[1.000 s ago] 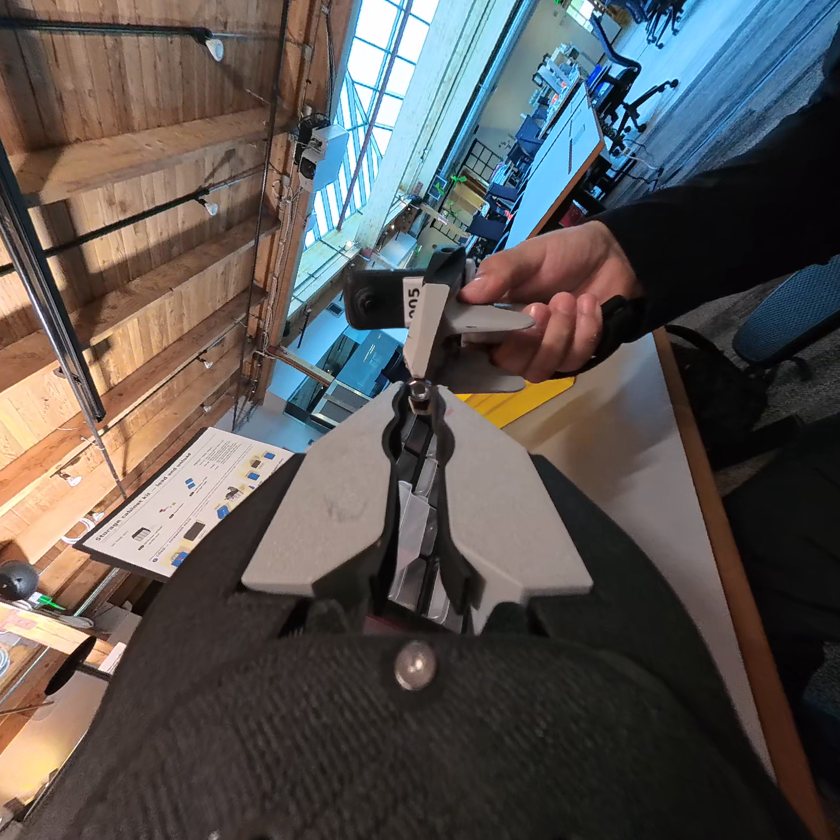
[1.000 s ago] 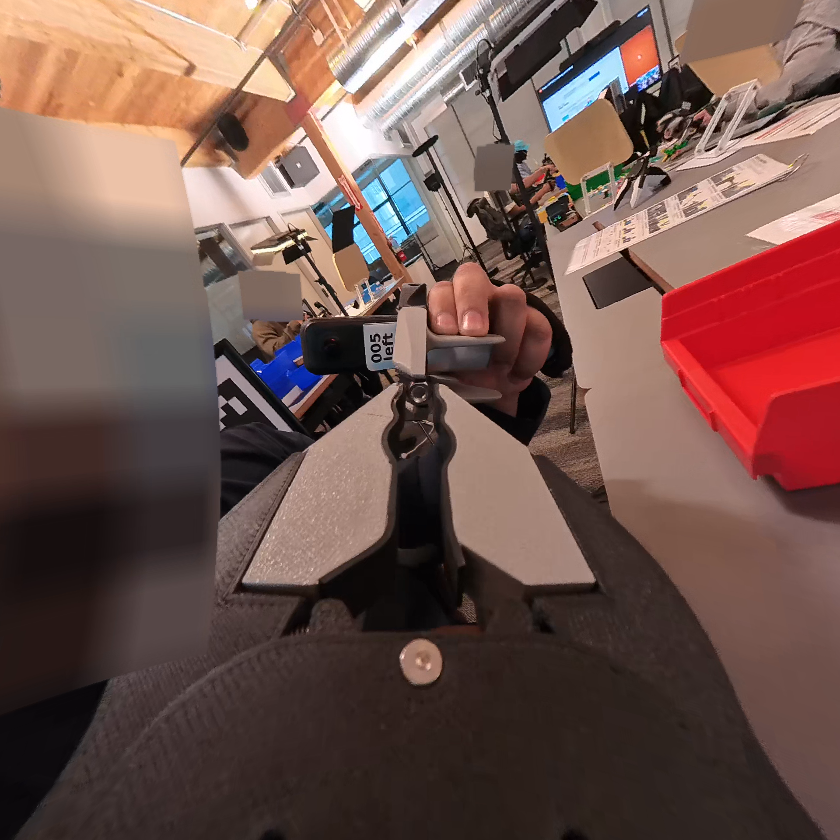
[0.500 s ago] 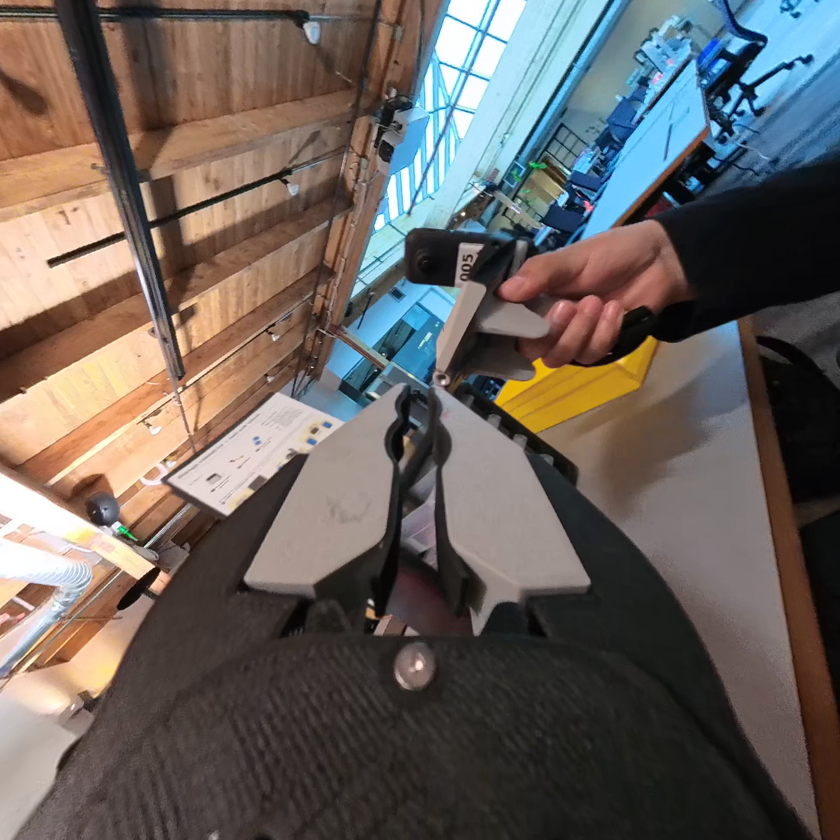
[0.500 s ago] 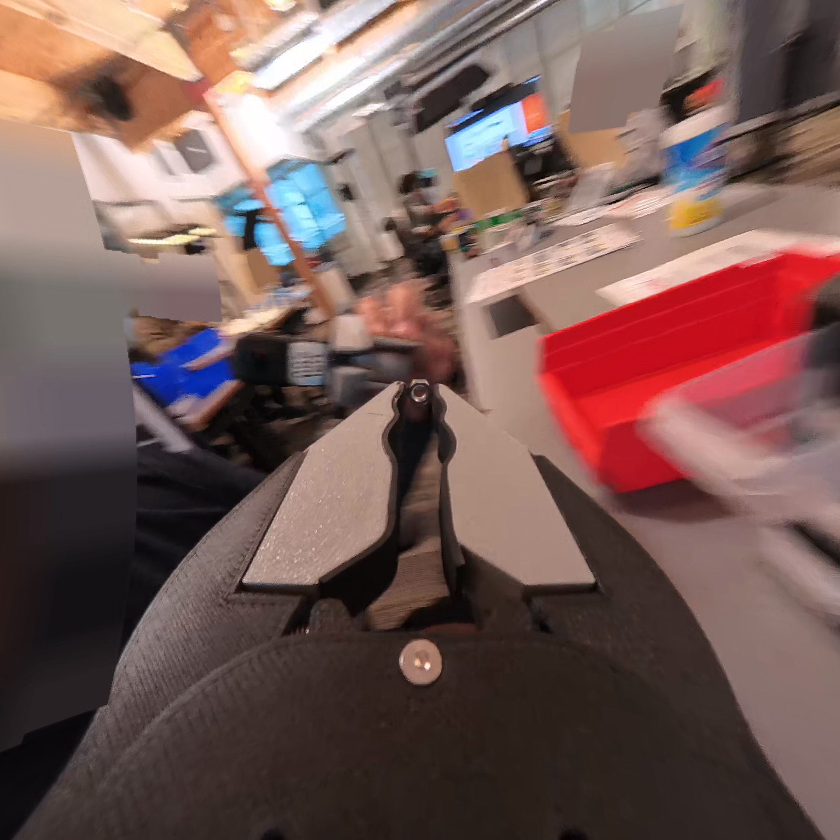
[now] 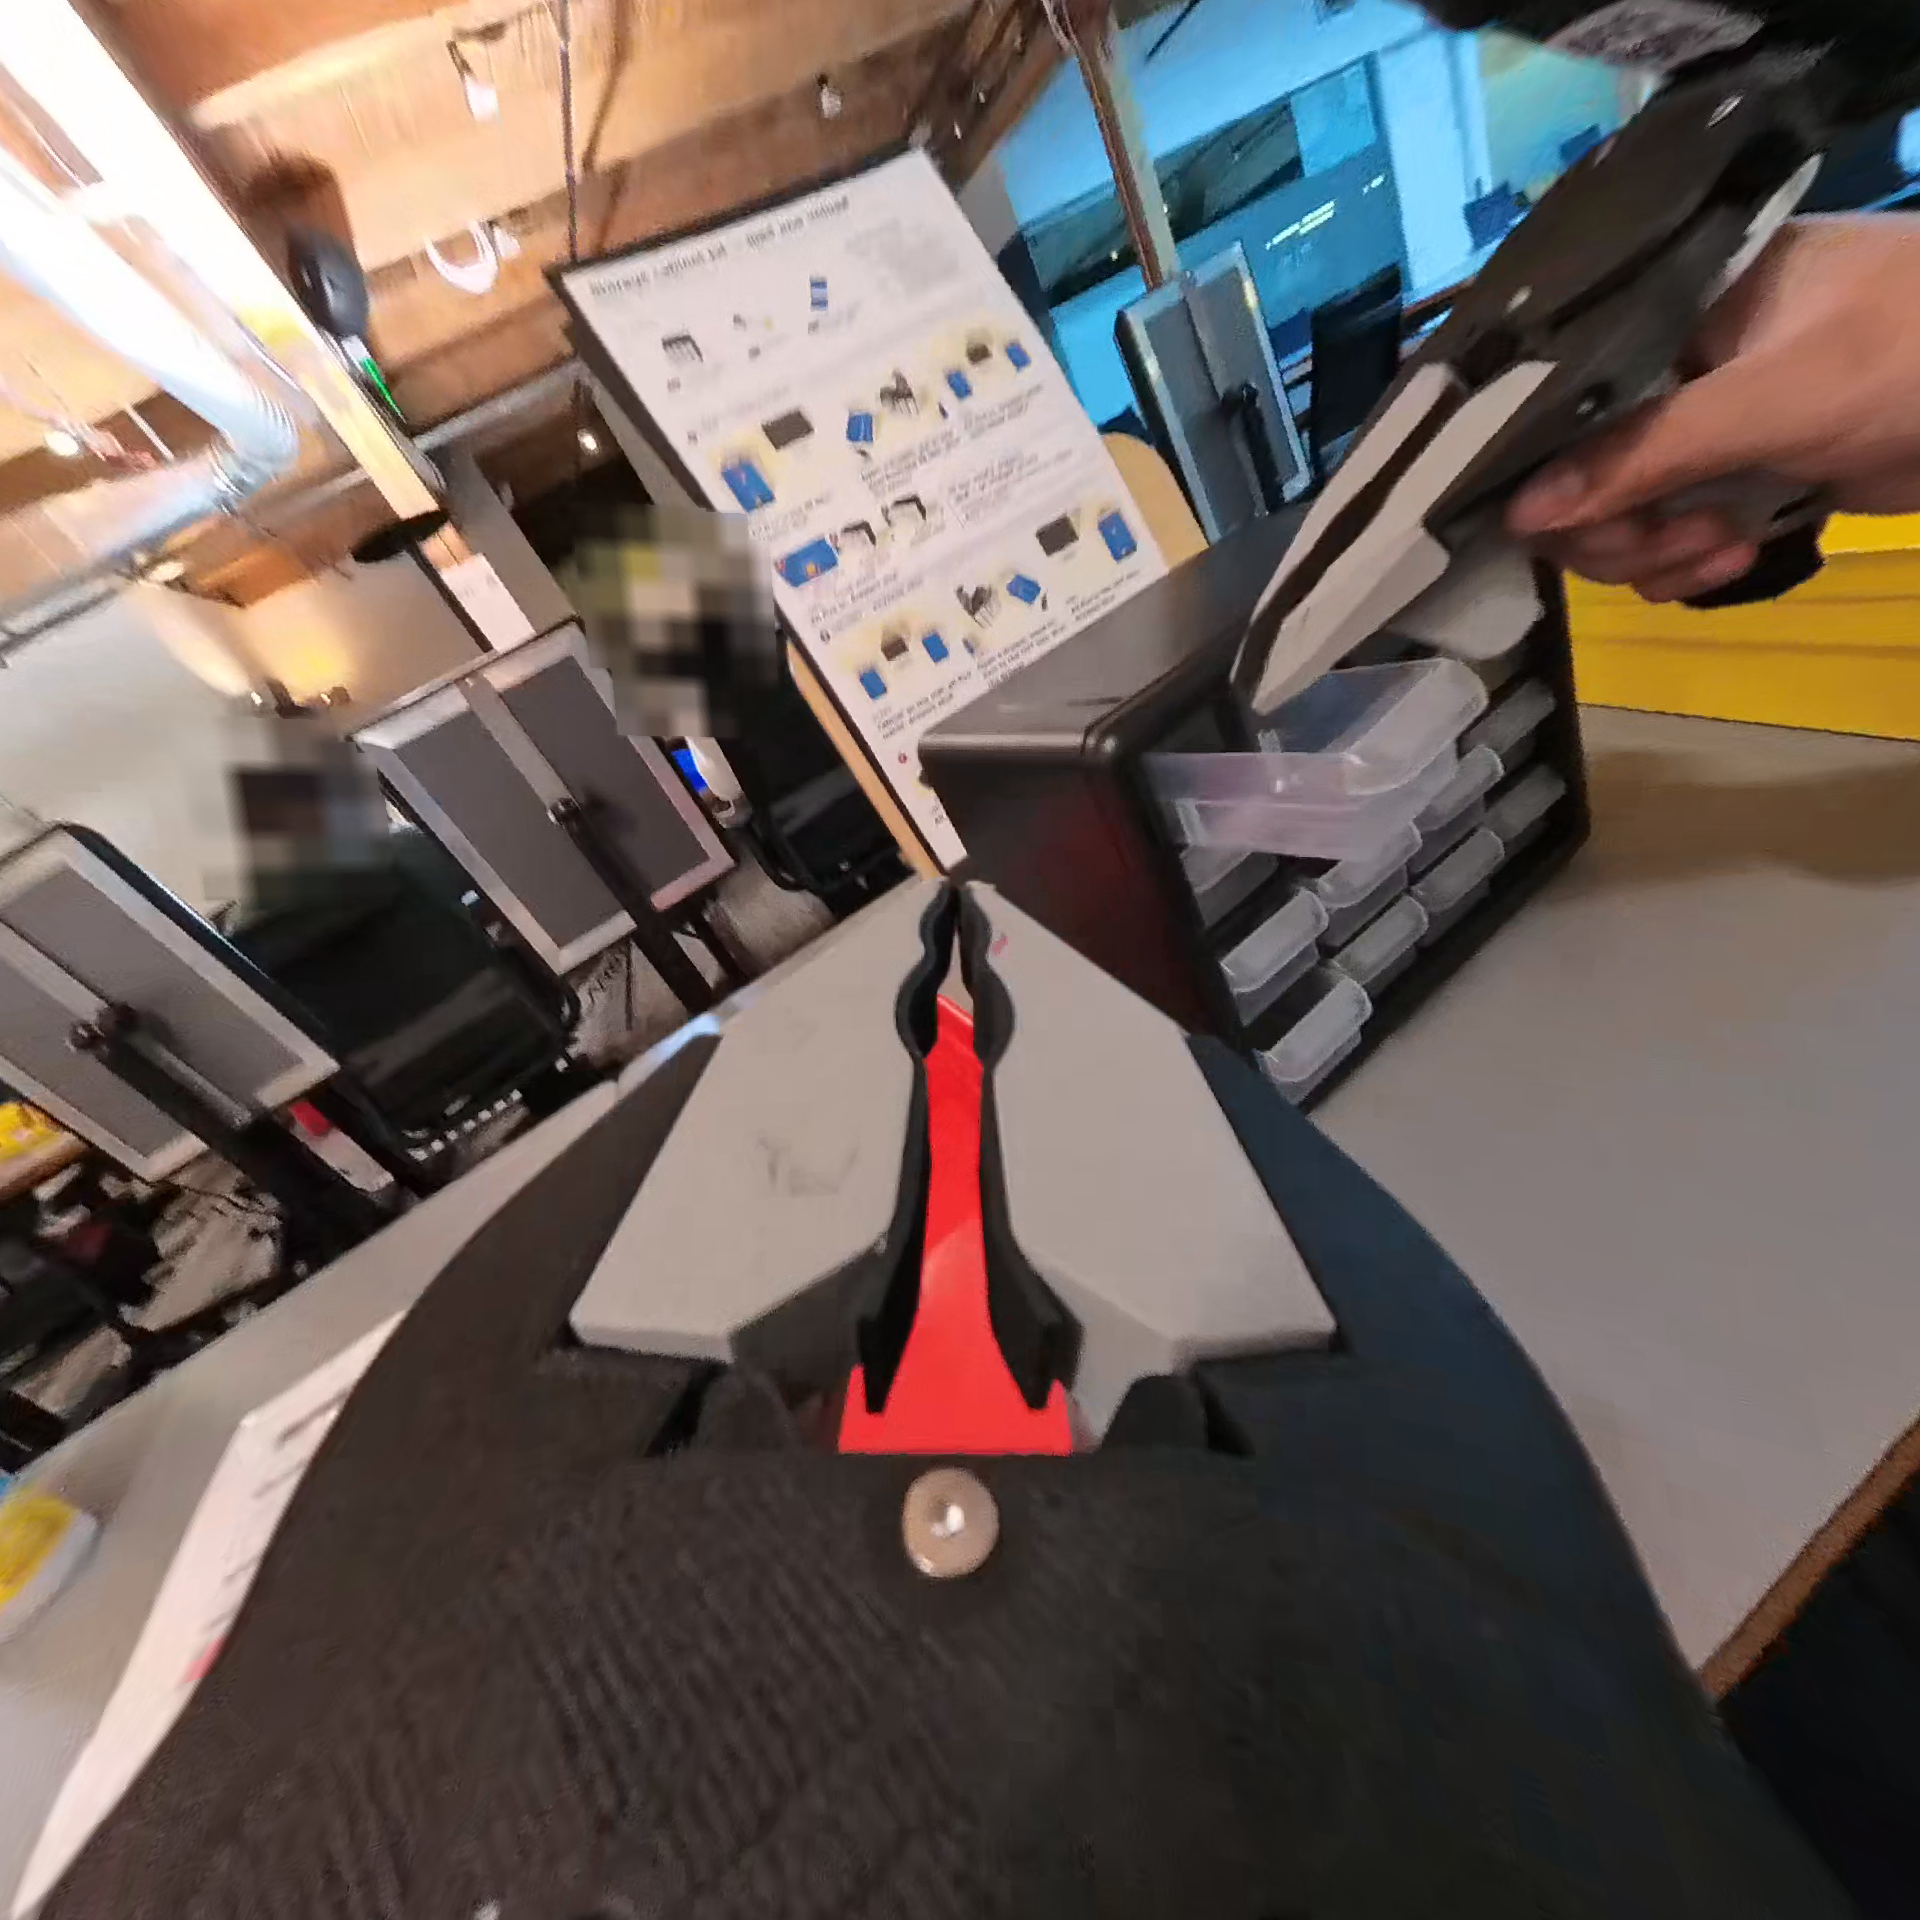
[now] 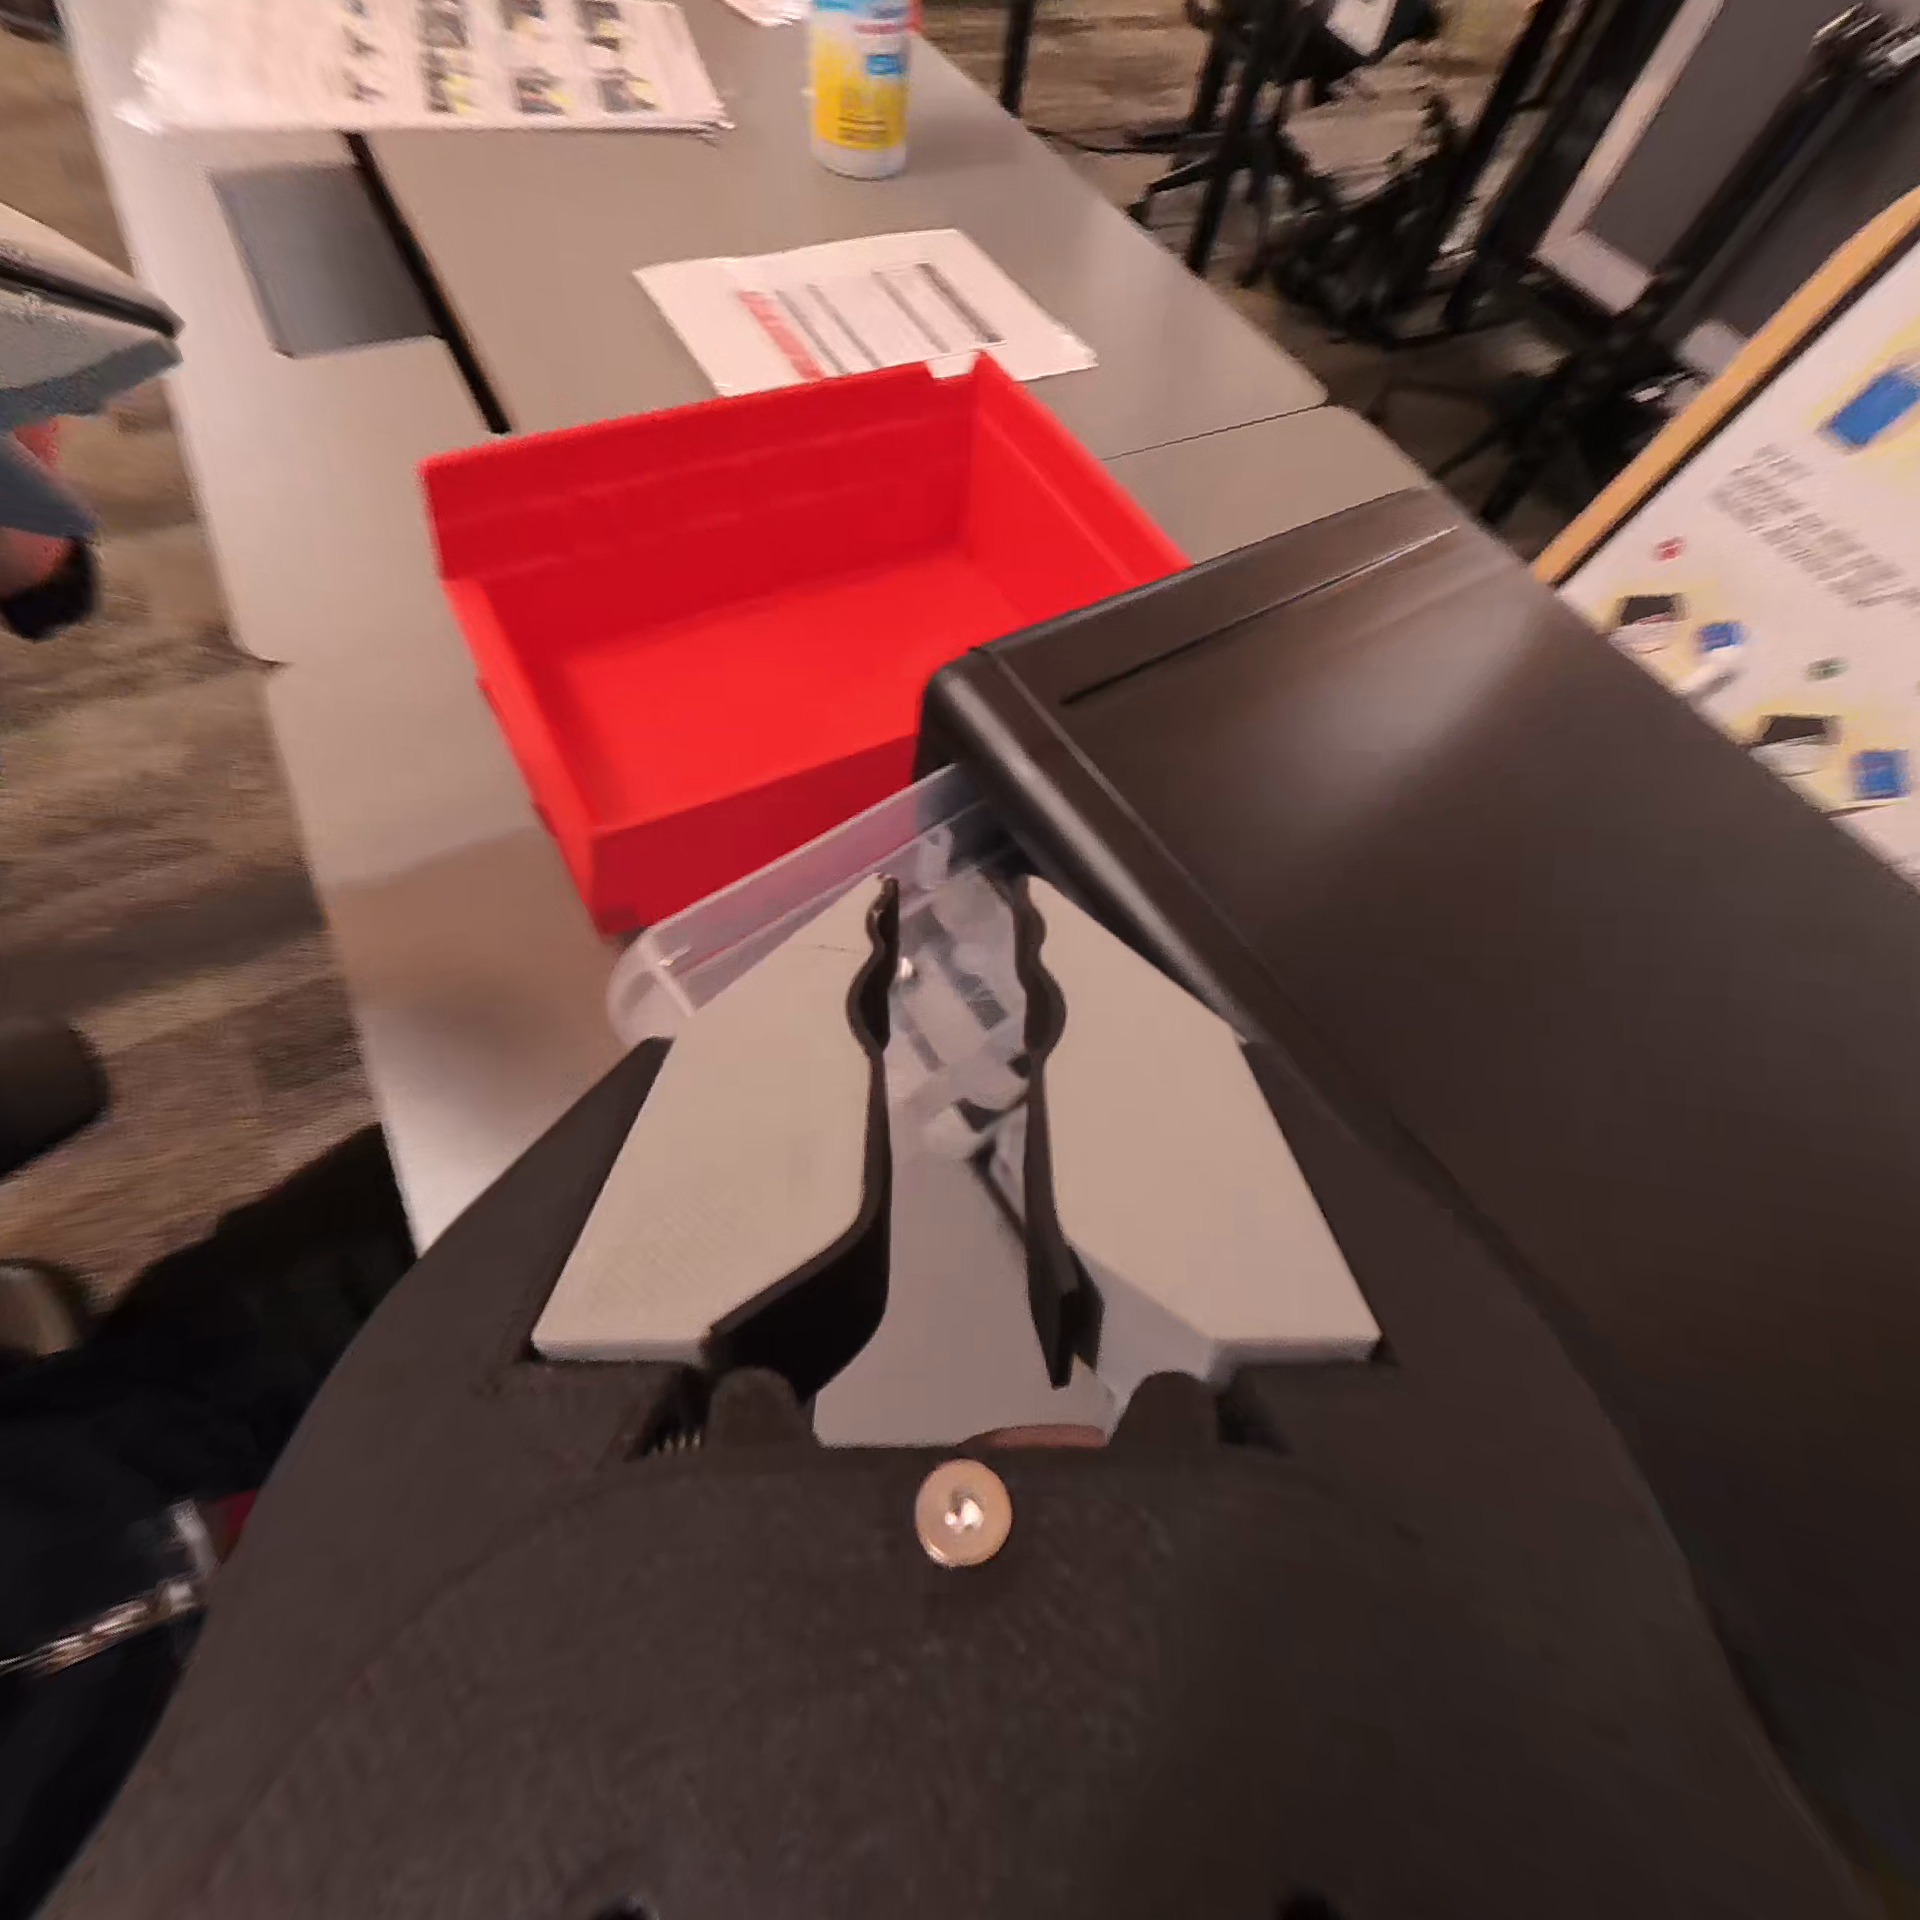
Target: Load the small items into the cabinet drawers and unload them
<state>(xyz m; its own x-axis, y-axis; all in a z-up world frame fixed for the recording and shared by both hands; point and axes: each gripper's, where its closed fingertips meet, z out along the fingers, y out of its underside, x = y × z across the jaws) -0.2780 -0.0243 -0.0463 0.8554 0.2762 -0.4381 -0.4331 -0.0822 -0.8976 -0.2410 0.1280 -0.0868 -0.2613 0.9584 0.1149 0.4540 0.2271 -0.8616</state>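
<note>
Motion blur smears both views, and the drawer [image 6: 790,914] contents under the right gripper [image 6: 956,904] cannot be made out. The black cabinet [image 5: 1091,831] stands on the table [image 5: 1610,1143], right of the red bin [image 6: 727,644], its top-left clear drawer pulled out. The right gripper's jaws stand apart above the cabinet's front; the left gripper [image 5: 958,891] has its tips together on nothing.

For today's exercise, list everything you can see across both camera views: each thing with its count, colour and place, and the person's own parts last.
Drawer cabinet: one, black, on the table, right of centre.
Pulled-out drawer: one, clear, top row, partly open.
Red bin: one, left of the cabinet.
Yellow bin: one, behind the cabinet.
Instruction board: one, white, behind the cabinet.
Paper sheet: one, white, beyond the red bin.
Bottle: one, white and yellow, far table end.
Table: grey.
Left hand-held gripper: shut, empty.
Right hand-held gripper: open, at the drawer.
Hand: one, holding the right gripper.
</note>
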